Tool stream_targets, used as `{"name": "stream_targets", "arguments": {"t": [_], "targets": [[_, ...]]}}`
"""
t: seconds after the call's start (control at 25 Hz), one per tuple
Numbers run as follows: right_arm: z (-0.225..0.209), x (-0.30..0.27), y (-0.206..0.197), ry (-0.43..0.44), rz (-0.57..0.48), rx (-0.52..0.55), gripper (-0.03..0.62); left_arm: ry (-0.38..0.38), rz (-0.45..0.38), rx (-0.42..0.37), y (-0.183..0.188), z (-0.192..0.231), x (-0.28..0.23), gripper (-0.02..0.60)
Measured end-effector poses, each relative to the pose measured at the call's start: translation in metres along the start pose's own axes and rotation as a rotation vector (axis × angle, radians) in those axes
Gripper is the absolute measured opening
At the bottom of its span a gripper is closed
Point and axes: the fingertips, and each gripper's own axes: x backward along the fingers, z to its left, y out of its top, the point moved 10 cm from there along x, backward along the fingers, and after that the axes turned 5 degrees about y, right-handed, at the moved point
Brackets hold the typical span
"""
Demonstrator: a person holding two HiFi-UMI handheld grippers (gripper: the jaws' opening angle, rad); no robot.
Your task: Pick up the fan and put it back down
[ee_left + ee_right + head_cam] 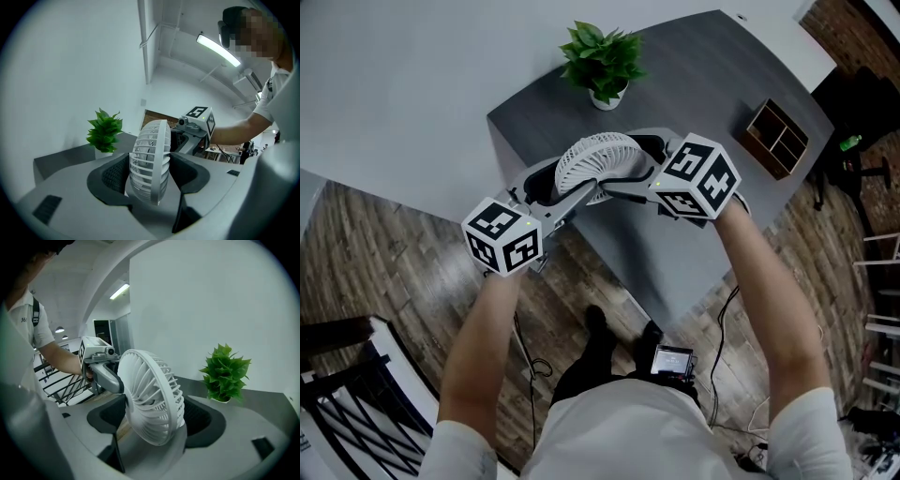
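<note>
White slatted plastic forms the round fan [598, 161], which sits in the upper middle of the head view. It is clear of the dark grey tabletop [694, 84], above its near edge, and is carried between the two tools. The left gripper [150, 172] has its jaws spread wide and pressed on the fan's two faces, seen edge-on in its own view. The right gripper [157, 417] clamps the grille from the opposite side, at a slant.

The lift looks done, so the put-down is probably next. To do it well, both hands should sink together so the grille does not twist between the pads. They should also carry the fan further in over the table, short of the small green potted plant [602, 61] at the upper middle. The jaws should part only once it rests steady. No view shows its foot, so it is best to lower it slowly.

No brand or label can be read on the fan. The grippers' cubes bear only black-and-white square markers.
</note>
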Motion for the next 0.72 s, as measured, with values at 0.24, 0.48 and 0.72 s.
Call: {"name": "stream_targets", "arguments": {"t": [0.24,0.48,0.72], "targets": [[-0.001,0.005,-0.007,-0.007,-0.013,-0.012,0.359,0.009,-0.015,0.019,-0.004,-0.002,0.003,0.27],[0.001,0.009,-0.009,-0.026,-0.008,-0.01,0.359,0.009,-0.015,0.026,-0.005,-0.006,0.001,0.27],[0.001,0.019,-0.013,-0.048,-0.04,-0.028,0.359,0.04,-0.013,0.009,-0.005,-0.011,0.0,0.27]]}}
